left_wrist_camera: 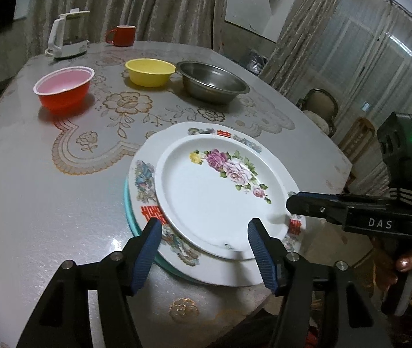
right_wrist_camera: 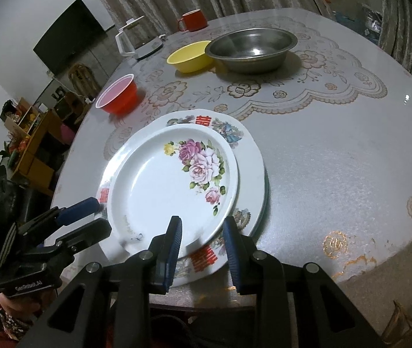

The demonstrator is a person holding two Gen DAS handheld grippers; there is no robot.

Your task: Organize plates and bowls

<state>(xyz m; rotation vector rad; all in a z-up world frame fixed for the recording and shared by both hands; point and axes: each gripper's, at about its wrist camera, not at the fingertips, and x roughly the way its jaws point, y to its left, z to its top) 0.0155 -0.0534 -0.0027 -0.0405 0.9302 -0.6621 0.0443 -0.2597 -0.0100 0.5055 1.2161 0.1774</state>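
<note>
Nearest the lens: left gripper (left_wrist_camera: 204, 232), blue ribbed pads standing wide, straddling the near rim of the plate stack w/o touching it; nothing pinched. Right gripper (right_wrist_camera: 203, 232) has its jaws narrow, one pad over the rose plate's near edge, the other outside it over the bigger plate. Whether the pads actually press the rim I cannot tell; looks like a gap.

Landmark = rose plate (left_wrist_camera: 220, 197). It sits on top of a larger plate w/ red characters (left_wrist_camera: 148, 174), off-centre toward one side of it, and a teal rim (left_wrist_camera: 129, 214) peeks out beneath both. So three plates, nested by size, near the table's front edge.

Step, by my read: plates stacked, stack prob. being let go or nudged square. Bowls not yet done. Next move likely needs both grippers clear of the stack, then a reach across to the bowls.

Beyond the rose plate: red bowl (left_wrist_camera: 63, 90), thin glossy plastic, pale inside; yellow bowl (left_wrist_camera: 149, 72), matte plastic, touching or just beside a steel bowl (left_wrist_camera: 211, 82), wide, dull-shiny, flared lip. Red bowl stands well apart from those two. Further back, white kettle (left_wrist_camera: 66, 36) and red mug (left_wrist_camera: 123, 35). Table (left_wrist_camera: 46, 197) is round, w/ a lace-pattern cloth under a clear glossy cover.
</note>
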